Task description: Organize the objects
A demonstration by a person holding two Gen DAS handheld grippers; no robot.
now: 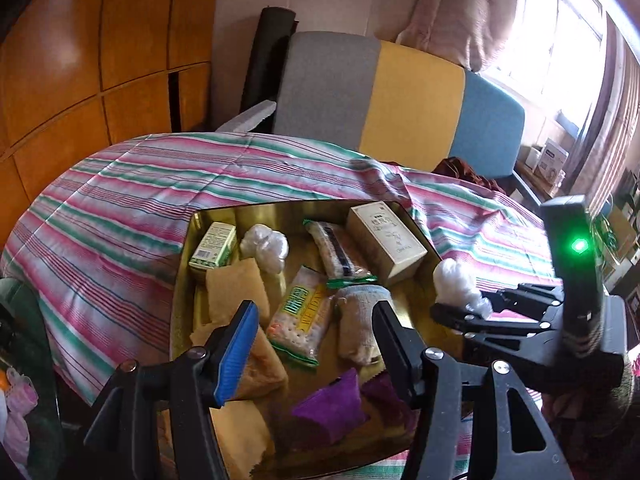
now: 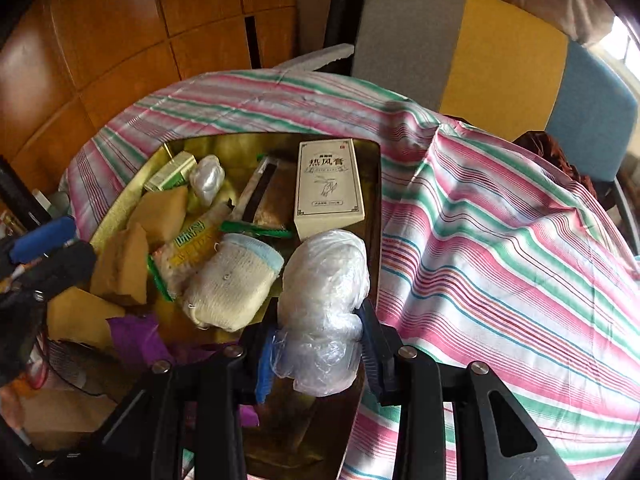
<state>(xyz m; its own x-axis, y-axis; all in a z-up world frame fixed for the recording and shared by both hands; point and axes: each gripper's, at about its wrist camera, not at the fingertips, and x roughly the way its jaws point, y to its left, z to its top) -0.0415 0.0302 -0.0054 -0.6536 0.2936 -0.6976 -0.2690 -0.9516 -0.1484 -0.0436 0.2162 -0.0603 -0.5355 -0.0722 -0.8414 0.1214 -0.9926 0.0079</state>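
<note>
Striped cloth (image 2: 500,240) covers the table under the gold tray (image 2: 120,208). My right gripper (image 2: 316,344) squeezes a crinkly plastic bag (image 2: 324,300) over the tray's edge at 5 o'clock. My left gripper (image 1: 312,328) is open, holding nothing, above the tray. Only the left view shows the window at 2 o'clock. The cracker pack (image 1: 300,316) reads "WEIDA". The white box (image 2: 329,188) at 12 o'clock has Chinese writing.

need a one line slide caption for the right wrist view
Right claw grips a crumpled clear plastic bag over a gold tray of assorted items on a striped cloth.
</note>
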